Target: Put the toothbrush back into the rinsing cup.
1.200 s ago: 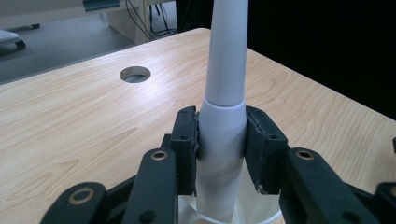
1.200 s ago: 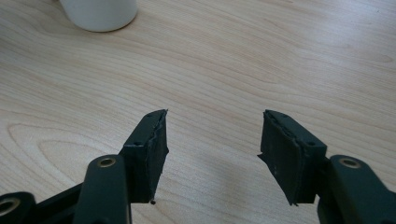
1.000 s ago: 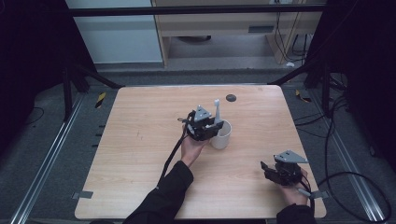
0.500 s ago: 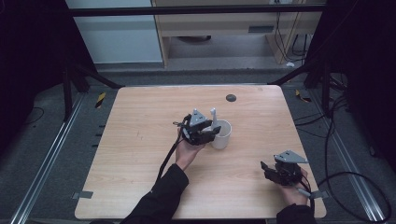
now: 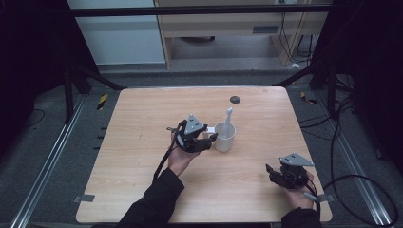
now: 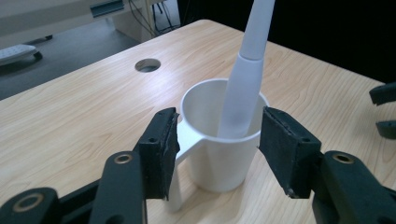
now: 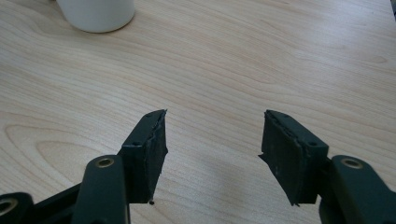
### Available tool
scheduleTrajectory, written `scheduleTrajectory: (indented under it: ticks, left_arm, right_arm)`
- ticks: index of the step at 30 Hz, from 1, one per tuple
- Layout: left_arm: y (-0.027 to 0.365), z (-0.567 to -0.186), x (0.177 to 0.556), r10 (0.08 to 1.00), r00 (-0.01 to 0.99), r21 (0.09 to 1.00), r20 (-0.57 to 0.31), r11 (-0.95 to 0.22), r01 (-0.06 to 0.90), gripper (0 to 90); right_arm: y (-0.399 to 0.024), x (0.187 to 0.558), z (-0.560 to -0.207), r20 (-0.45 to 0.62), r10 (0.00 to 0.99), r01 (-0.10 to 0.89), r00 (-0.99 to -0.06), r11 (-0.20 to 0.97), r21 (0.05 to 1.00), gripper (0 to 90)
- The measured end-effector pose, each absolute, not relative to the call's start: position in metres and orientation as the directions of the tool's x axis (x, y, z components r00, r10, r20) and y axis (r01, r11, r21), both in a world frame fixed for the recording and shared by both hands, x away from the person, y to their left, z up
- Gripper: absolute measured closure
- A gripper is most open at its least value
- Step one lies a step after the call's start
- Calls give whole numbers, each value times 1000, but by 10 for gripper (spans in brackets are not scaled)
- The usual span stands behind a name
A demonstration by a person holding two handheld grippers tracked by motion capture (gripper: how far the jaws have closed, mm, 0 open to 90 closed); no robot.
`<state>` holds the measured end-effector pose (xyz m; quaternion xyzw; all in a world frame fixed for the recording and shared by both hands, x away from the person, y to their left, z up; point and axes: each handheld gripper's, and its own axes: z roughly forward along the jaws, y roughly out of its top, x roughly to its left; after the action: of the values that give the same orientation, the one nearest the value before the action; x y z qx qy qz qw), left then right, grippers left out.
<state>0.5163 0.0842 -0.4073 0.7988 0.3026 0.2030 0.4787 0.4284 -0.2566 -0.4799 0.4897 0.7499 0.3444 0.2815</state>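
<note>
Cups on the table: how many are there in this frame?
1. The white cup stands near the table's middle with a white stick-like utensil standing in it; the left tool sits open at its handle side. Nothing in these views seems able to hide another.
</note>
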Motion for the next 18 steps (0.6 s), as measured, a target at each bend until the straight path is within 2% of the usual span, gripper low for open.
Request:
scheduleTrajectory:
  ticks: [11, 18]
  left_arm:
    - [130, -412, 496, 701, 708, 859, 89, -414, 302, 407]
    - [165, -426, 482, 730, 678, 841, 80, -415, 347, 395]
  right_arm:
    - [-257, 427, -481, -85, 931, 541, -355, 279, 793, 377]
    - [-256, 428, -482, -88, 930, 542, -356, 282, 791, 359]
